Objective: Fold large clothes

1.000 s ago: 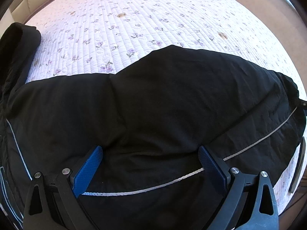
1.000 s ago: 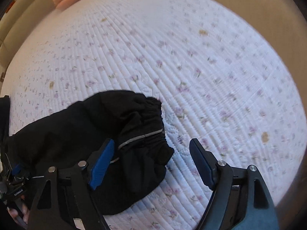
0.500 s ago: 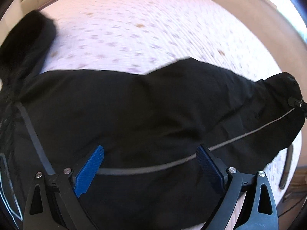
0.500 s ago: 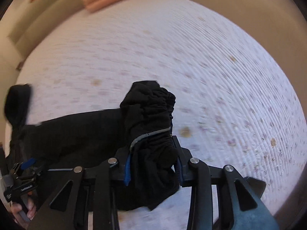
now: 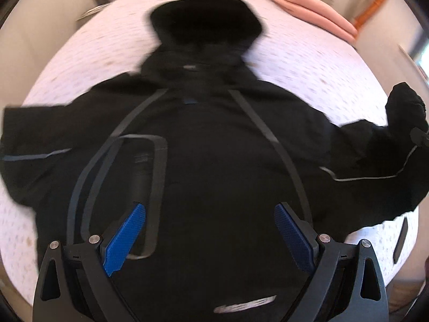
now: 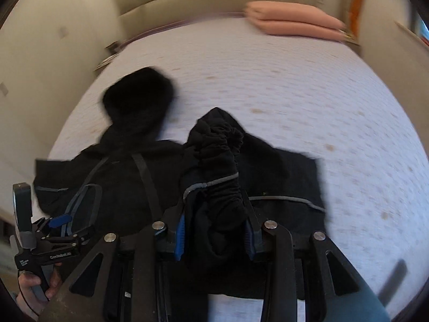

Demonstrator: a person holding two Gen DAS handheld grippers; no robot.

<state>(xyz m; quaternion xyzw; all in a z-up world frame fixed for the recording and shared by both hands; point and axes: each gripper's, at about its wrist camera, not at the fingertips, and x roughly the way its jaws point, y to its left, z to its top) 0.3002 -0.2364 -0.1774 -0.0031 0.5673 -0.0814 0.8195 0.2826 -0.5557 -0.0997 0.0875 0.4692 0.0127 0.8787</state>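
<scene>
- Jacket (image 5: 214, 161), black with grey piping, spread mid-frame on quilted bedspread (image 6: 295, 80).
- Right gripper (image 6: 214, 238) clenched on its gathered elastic cuff (image 6: 217, 166) (jaws just closed).
- Left gripper (image 5: 210, 237) splayed wide, holding nothing.

Black hooded jacket (image 5: 214, 161) spread flat on the bed, one cuff lifted.

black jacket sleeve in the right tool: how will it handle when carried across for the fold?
Likely floppy: the sleeve bunches and droops around the right tool, which is clamped on its gathered cuff. The rest of the jacket will probably drag and wrinkle on the quilted bedspread rather than lift cleanly. Its padded look suggests some weight, though that is hard to tell.
</scene>
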